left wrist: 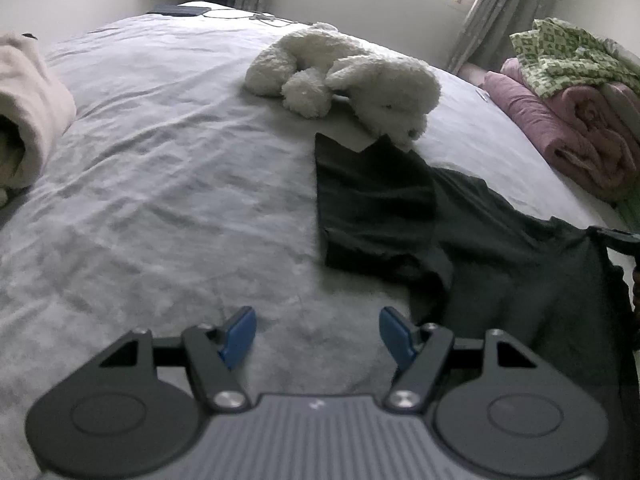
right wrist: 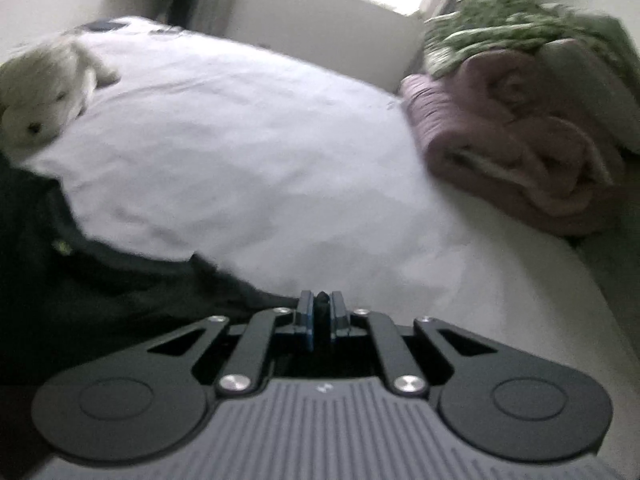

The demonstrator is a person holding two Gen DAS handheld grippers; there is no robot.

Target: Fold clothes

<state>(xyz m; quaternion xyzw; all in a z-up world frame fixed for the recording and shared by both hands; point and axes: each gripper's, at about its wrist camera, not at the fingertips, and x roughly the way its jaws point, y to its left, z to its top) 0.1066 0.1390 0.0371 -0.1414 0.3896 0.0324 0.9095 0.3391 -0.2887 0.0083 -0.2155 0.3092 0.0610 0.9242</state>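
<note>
- Blue-tipped left tongs [left wrist: 318, 334] are wide open with nothing in them. What is under them?
- The big bed [left wrist: 160, 160]. A dark shirt [left wrist: 460, 232] lies on the bed, spread to the right of the left tongs, one part folded over.
- And the right tongs [right wrist: 321, 314]?
- Pinched tight on an edge of the dark shirt.
- What else?
- A pink blanket [left wrist: 568, 128] past the shirt on the right, and a white toy dog [left wrist: 348, 76] whose nose touches the shirt's far corner.
</note>
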